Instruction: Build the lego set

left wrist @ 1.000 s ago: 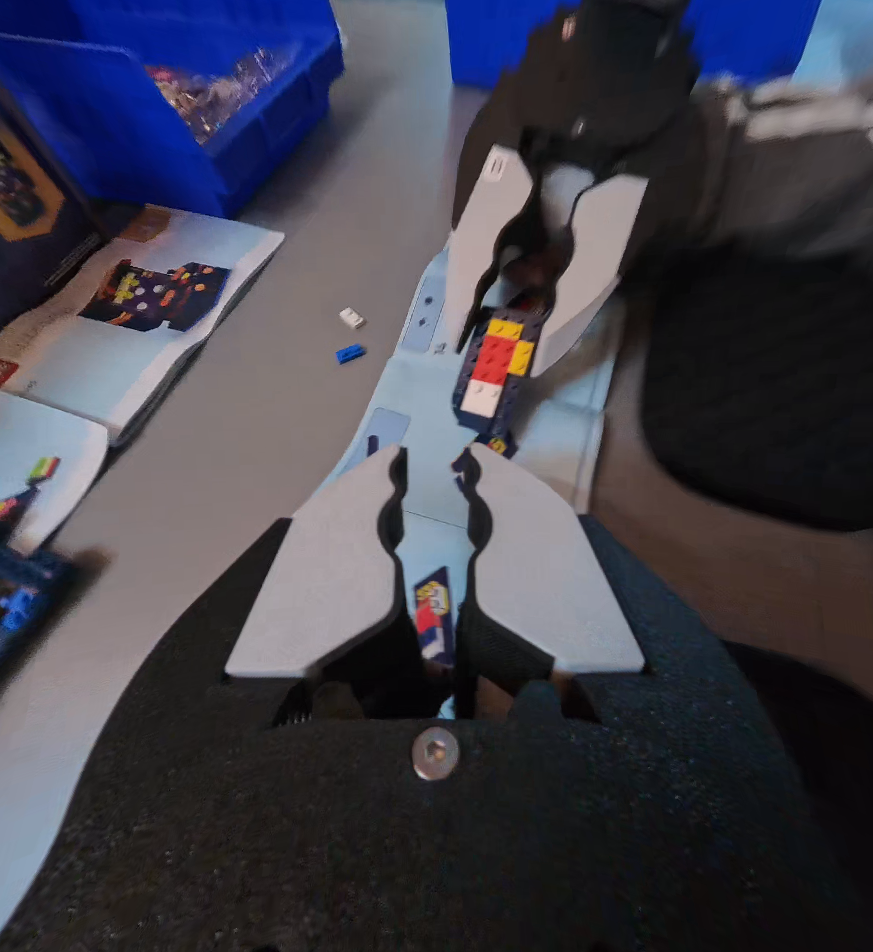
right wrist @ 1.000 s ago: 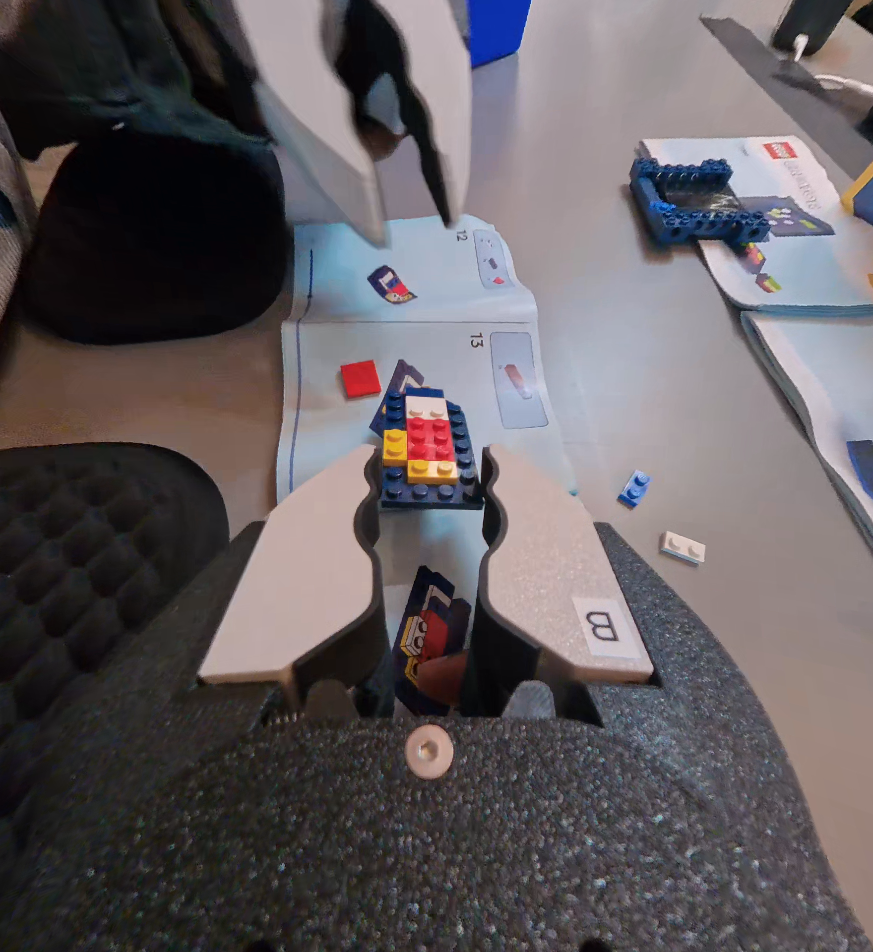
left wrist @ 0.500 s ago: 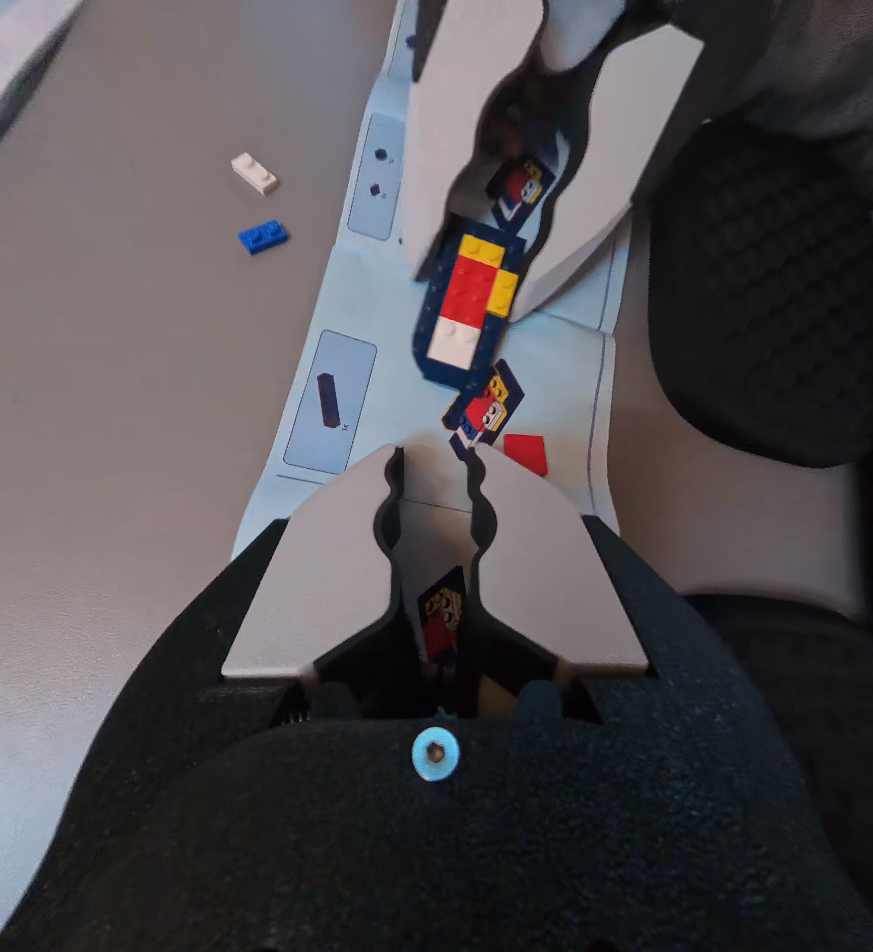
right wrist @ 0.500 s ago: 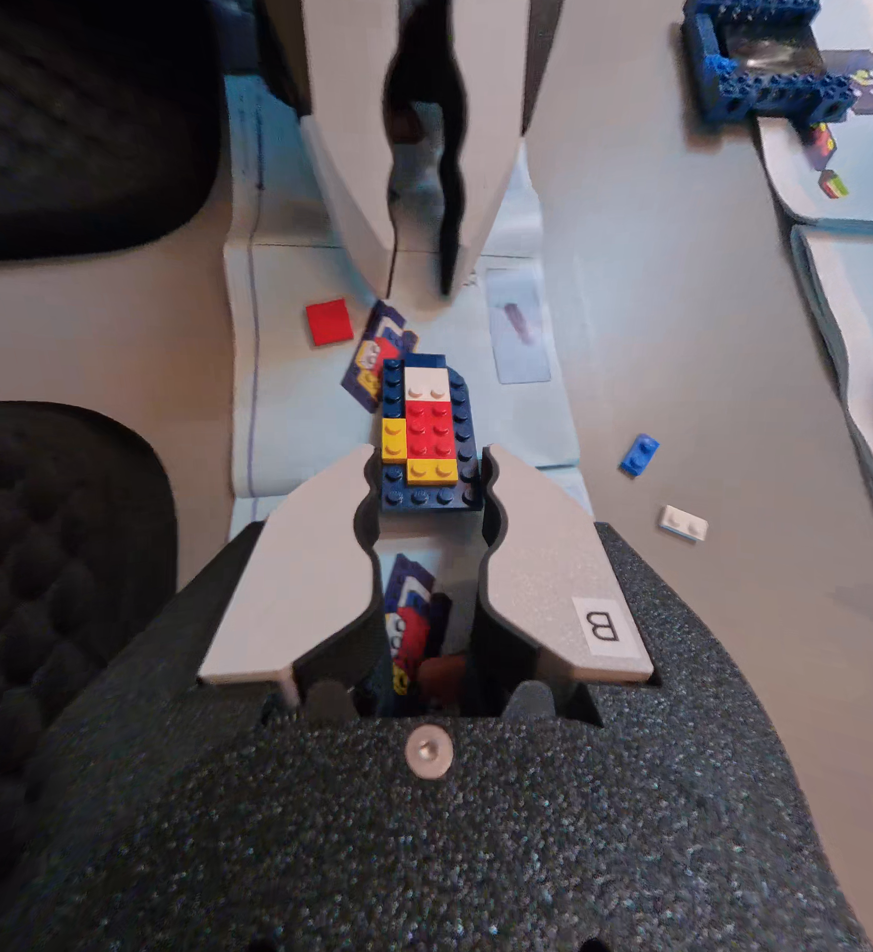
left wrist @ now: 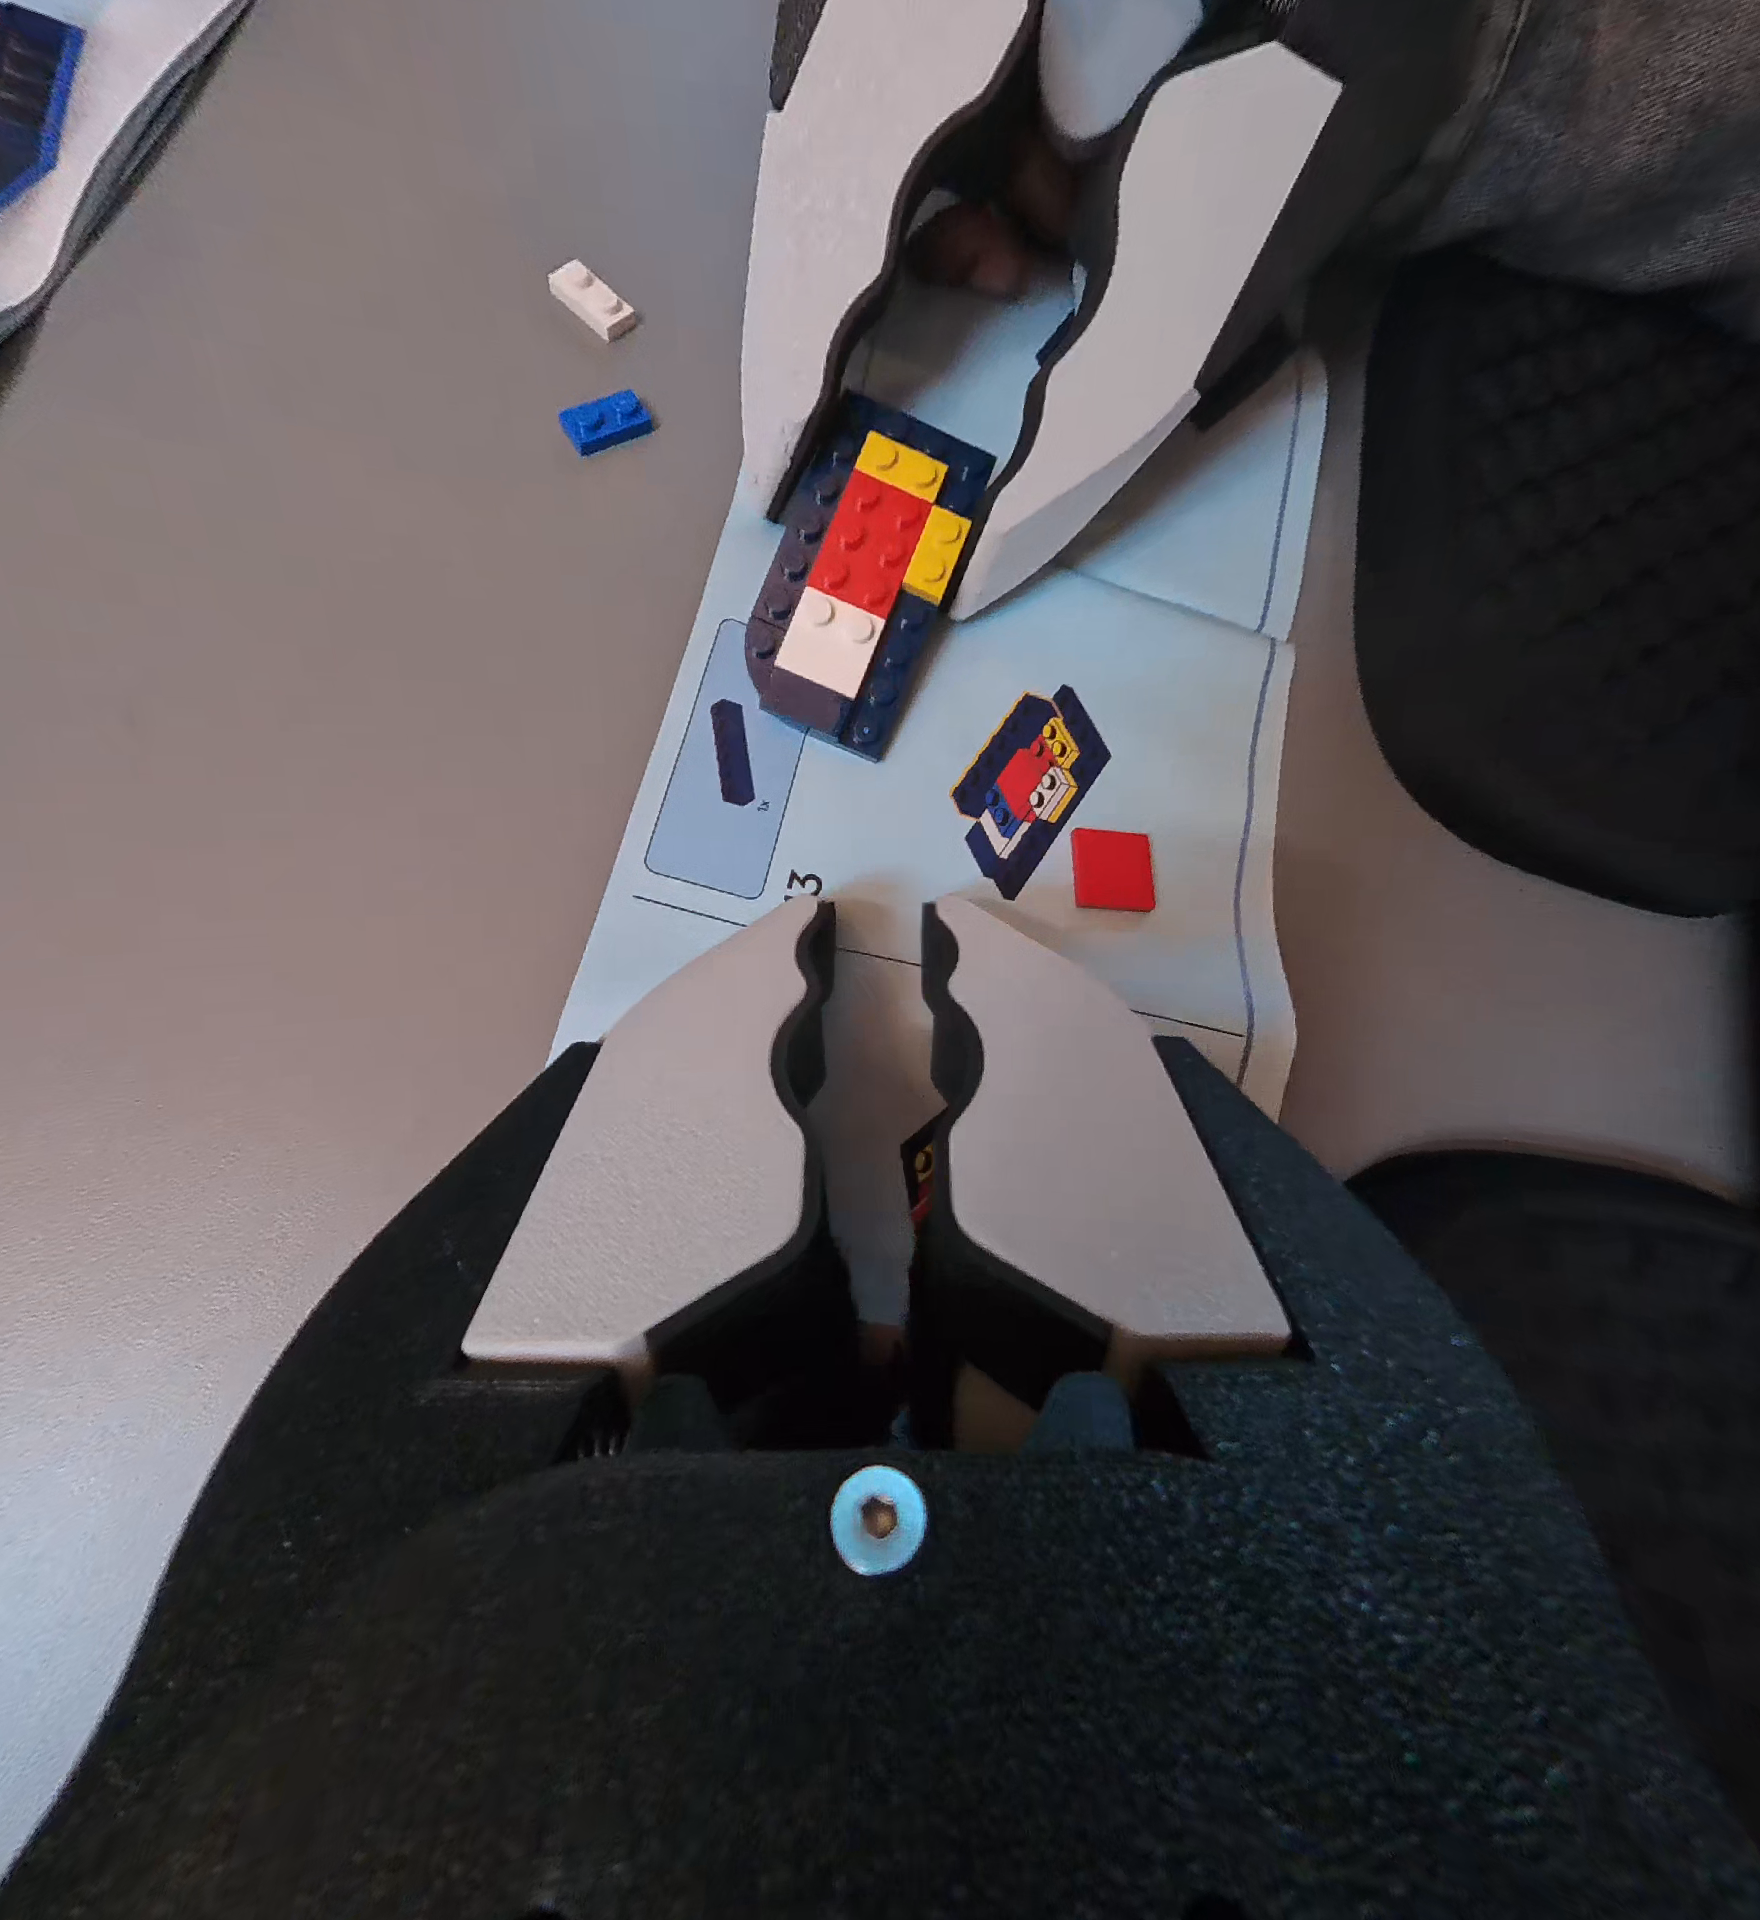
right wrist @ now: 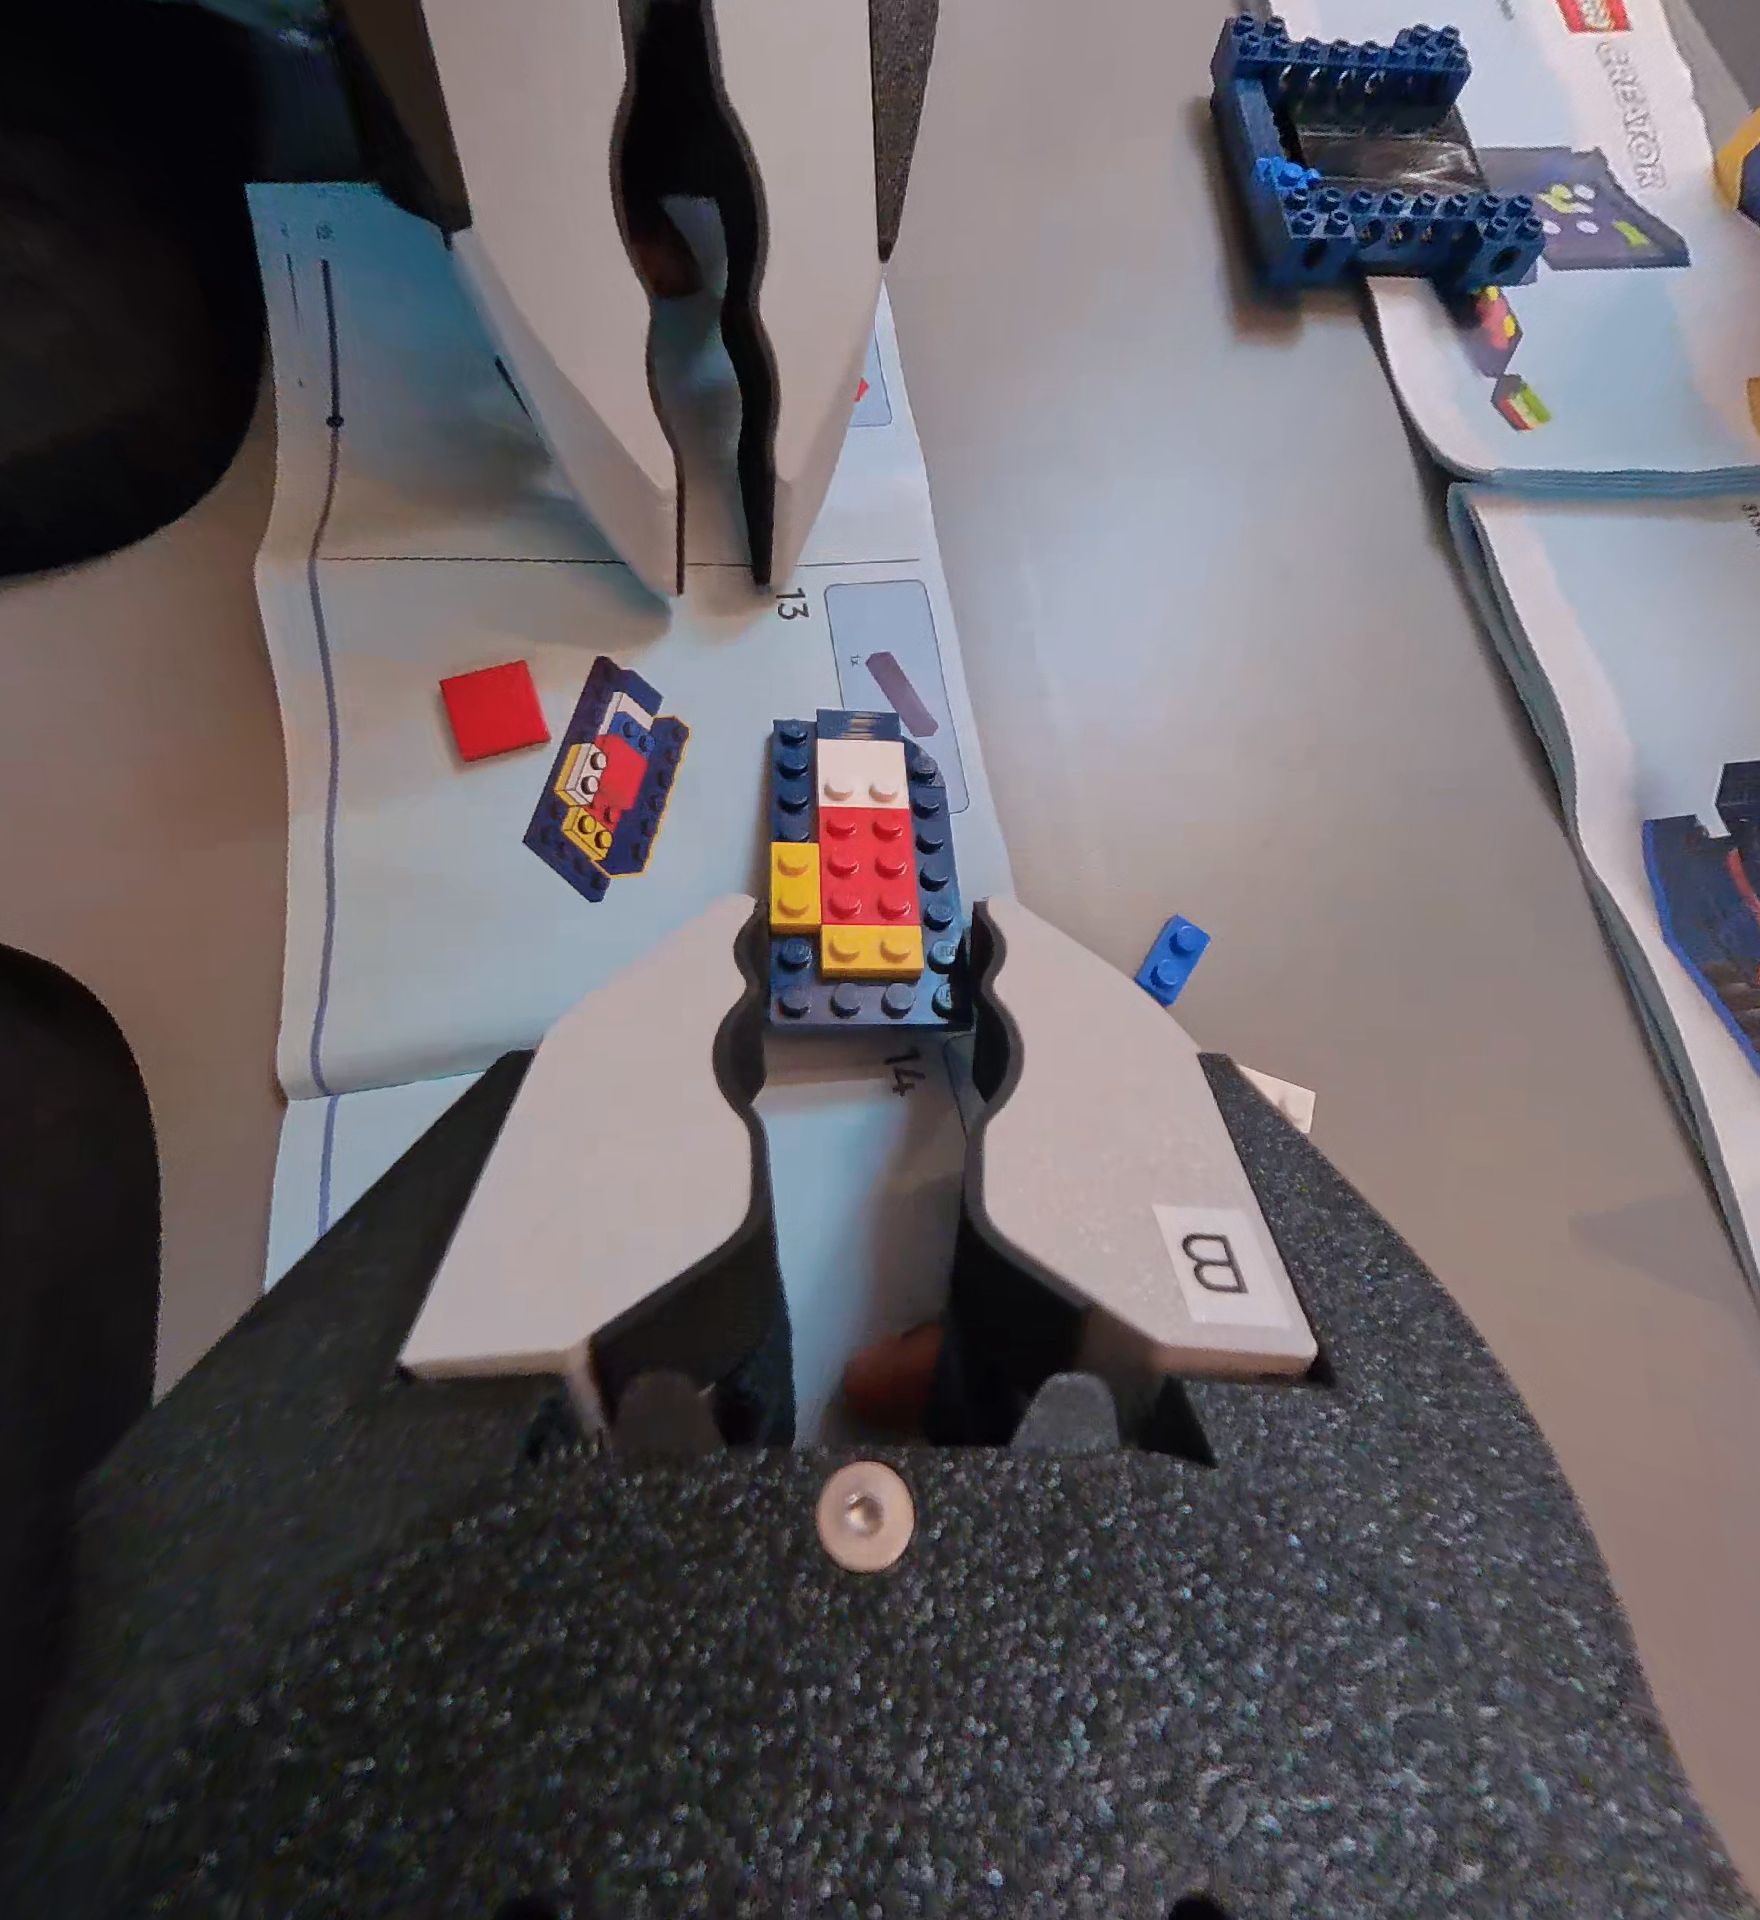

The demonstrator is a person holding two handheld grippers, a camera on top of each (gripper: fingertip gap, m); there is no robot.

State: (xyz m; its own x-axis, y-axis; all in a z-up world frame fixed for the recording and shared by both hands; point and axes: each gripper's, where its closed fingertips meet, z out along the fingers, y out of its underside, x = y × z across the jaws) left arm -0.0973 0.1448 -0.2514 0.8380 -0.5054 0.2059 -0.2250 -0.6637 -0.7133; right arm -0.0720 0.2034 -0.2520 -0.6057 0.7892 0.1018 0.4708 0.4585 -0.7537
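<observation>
My right gripper is shut on the near end of a dark blue plate that carries red, yellow and white bricks and lies over an open instruction booklet. The left wrist view shows the plate between the right gripper's fingers. My left gripper is open with a narrow gap and holds nothing. Its tips are low over the booklet page, near a flat red tile. The right wrist view shows the left gripper pointing down at the page, with the red tile beside it.
A small blue plate and a small white plate lie loose on the grey table left of the booklet. A blue brick frame and more booklets lie to the right. Black padded cushions border the booklet.
My left gripper has come down towards the booklet and the red tile, and its jaws have narrowed a little. The right gripper has kept its hold on the plate.
</observation>
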